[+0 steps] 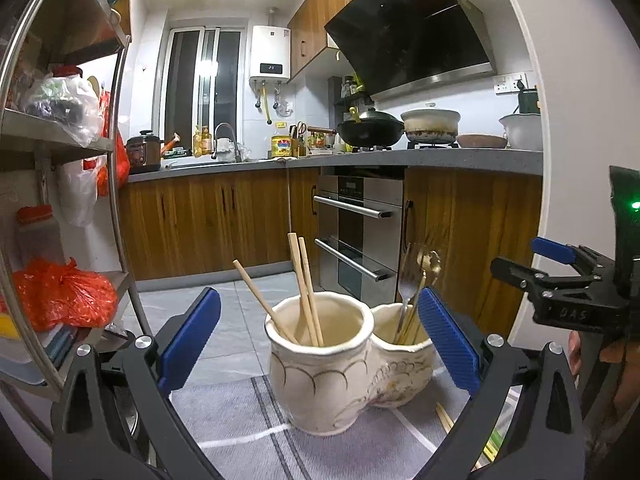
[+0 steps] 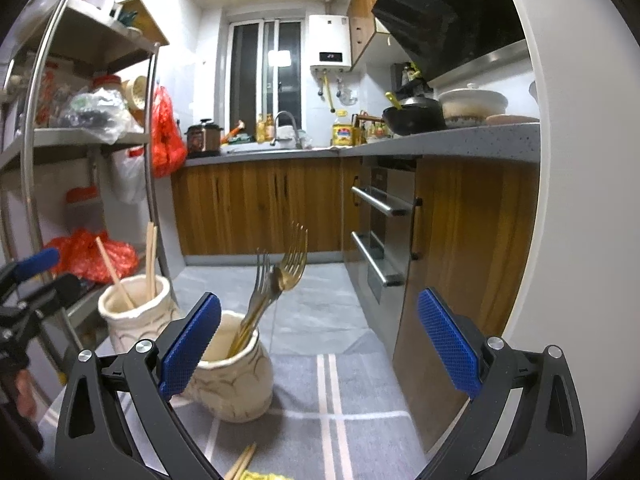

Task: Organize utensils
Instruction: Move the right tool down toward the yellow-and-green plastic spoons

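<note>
A cream double-pot ceramic utensil holder [image 1: 328,376] stands on a grey striped cloth [image 1: 256,432]. One pot holds three wooden chopsticks [image 1: 304,292]; the other holds forks [image 1: 408,292] and gold cutlery. In the right wrist view the fork pot [image 2: 236,380] is near, with forks [image 2: 280,276] sticking up, and the chopstick pot [image 2: 136,312] is behind it. Loose chopsticks lie on the cloth [image 1: 446,420] [image 2: 242,462]. My left gripper [image 1: 320,340] is open, straddling the holder. My right gripper [image 2: 320,344] is open and empty, and also shows in the left wrist view [image 1: 560,276].
A metal shelf rack [image 1: 52,148] with red bags [image 1: 60,296] stands at left. Wooden cabinets, a built-in oven [image 1: 356,232] and a counter with pots are behind. Grey floor tiles [image 2: 304,304] lie beyond the cloth.
</note>
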`<state>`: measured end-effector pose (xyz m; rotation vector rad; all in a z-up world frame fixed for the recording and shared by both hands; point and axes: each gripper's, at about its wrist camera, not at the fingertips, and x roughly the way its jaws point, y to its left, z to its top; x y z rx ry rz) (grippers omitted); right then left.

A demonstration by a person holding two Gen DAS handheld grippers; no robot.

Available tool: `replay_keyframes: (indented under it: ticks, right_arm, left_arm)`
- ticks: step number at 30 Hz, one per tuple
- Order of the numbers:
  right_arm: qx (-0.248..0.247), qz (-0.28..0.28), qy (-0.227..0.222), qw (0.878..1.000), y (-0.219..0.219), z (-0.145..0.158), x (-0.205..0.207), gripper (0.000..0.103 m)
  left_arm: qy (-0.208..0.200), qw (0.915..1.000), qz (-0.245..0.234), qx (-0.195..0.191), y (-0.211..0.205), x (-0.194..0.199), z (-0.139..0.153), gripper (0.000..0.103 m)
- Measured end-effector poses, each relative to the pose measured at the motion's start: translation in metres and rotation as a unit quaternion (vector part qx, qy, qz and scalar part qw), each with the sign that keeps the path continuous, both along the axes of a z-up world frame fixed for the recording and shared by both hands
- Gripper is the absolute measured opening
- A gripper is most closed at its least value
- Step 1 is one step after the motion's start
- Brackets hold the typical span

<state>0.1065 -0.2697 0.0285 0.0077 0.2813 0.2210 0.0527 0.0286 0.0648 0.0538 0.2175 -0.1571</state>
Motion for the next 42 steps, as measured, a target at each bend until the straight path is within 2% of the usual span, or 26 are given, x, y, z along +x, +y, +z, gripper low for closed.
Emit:
replay_keyframes:
  ticks: [7, 13, 19, 33, 42]
  right_arm:
    - [-0.013, 0.011, 0.030, 0.999, 0.001, -0.011, -0.007, 0.098]
    - [-0.034, 0.024, 0.060, 0.997, 0.001, -0.024, -0.014, 0.098]
    - [-0.055, 0.028, 0.107, 0.992, -0.001, -0.039, -0.017, 0.098]
    - [-0.115, 0.033, 0.220, 0.968, 0.009, -0.084, -0.018, 0.098]
    - [-0.119, 0.056, 0.256, 0.958, 0.015, -0.098, -0.026, 0.096]
  left_arm:
    - [0.025, 0.9997, -0.007, -0.001, 0.001, -0.020, -0.007, 0.097]
    - [0.072, 0.9974, -0.012, -0.003, -0.001, -0.025, -0.026, 0.097]
    - [0.110, 0.9938, -0.008, 0.017, -0.005, -0.025, -0.047, 0.097]
    - [0.135, 0.9901, -0.028, 0.029, -0.010, -0.021, -0.063, 0.097]
    - [0.138, 0.9895, -0.031, 0.031, -0.013, -0.021, -0.065, 0.097]
